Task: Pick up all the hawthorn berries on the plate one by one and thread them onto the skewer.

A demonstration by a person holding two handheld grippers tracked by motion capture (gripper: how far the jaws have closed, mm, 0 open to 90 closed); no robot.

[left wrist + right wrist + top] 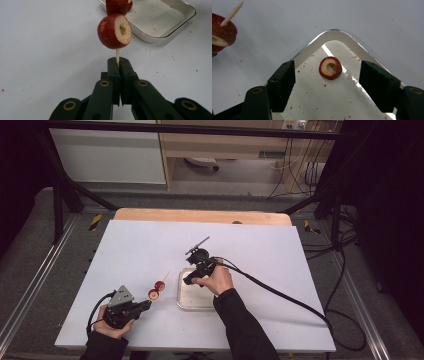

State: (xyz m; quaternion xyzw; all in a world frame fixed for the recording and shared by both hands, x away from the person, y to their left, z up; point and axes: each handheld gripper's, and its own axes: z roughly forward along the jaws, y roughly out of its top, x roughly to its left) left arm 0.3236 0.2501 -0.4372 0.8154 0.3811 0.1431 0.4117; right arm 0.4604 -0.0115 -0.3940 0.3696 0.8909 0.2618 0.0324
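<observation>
A thin wooden skewer (117,55) carries two red cored fruit pieces (114,31), and it is held just above the white table (140,250), left of a shallow metal tray (186,302). The left gripper (118,62), at the near left of the table, has its jaws pressed together on the skewer's blunt end. The right gripper (327,75) hovers over the tray with its jaws spread wide, touching nothing; between them a single cored fruit slice (330,68) lies flat on the tray floor near a corner, among red crumbs. The table's white sheet covers a wooden top whose far edge shows. Beyond it are a grey floor, dark frame bars, cabinets and trailing cables.
</observation>
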